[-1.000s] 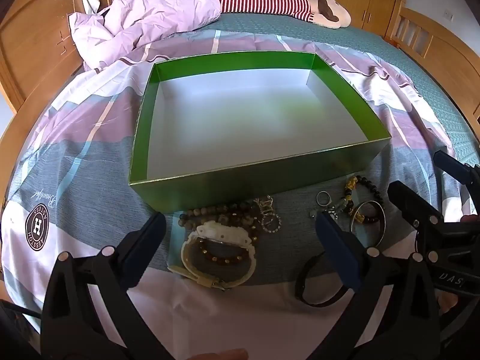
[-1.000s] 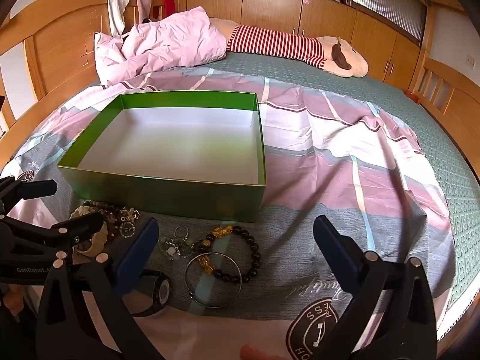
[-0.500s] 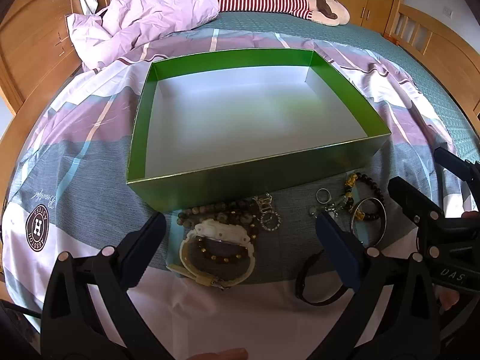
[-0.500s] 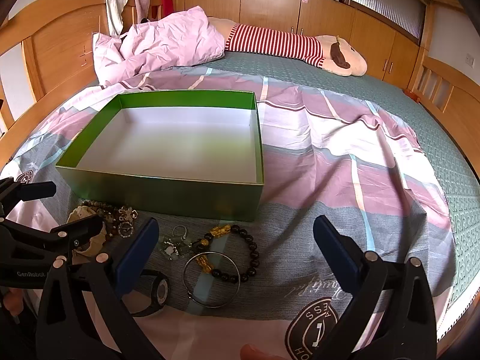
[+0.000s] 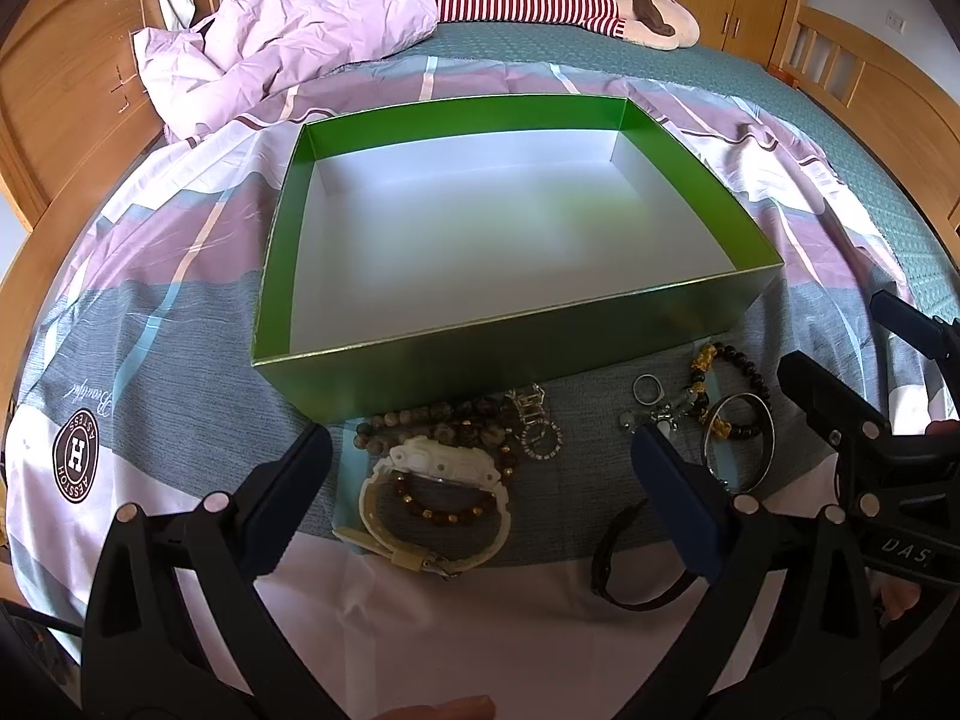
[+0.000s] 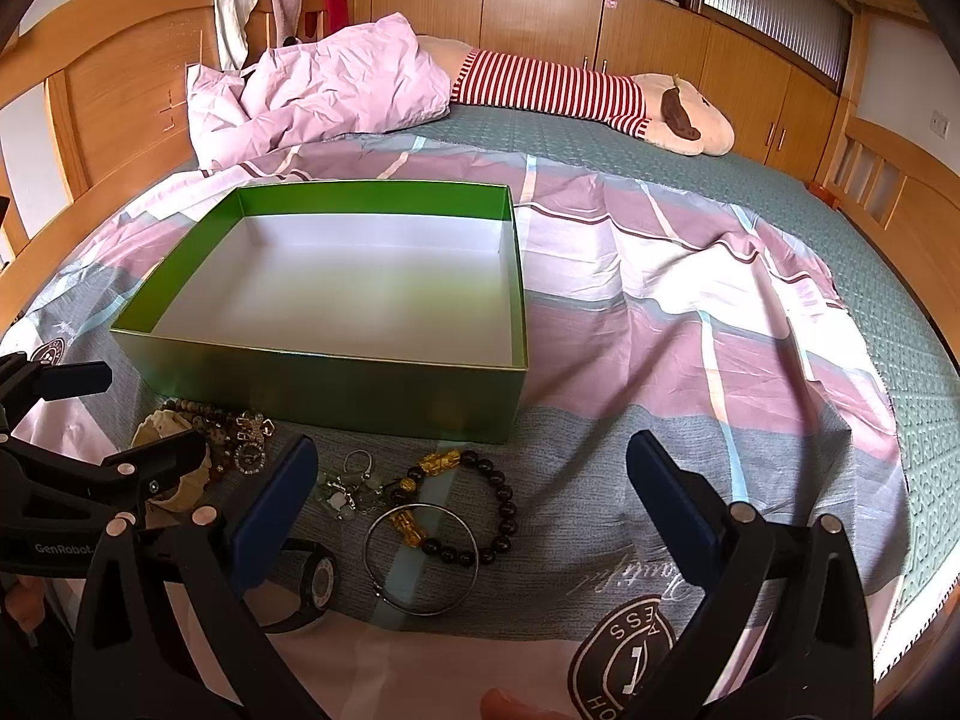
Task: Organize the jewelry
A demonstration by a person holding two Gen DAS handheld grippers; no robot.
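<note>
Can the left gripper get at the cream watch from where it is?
Probably yes. The left gripper is open, and the cream watch lies on the bedspread straight ahead between its fingers. Only a beaded bracelet touches it; nothing covers it.

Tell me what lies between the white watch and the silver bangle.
In the left wrist view, a rhinestone charm, nearer the white watch, then bare sheet to the silver bangle.

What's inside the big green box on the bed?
Nothing shows inside the green cardboard box: only its bare white floor. Its near wall hides a thin strip of floor just behind it. The jewelry lies outside, on the bedsheet.
</note>
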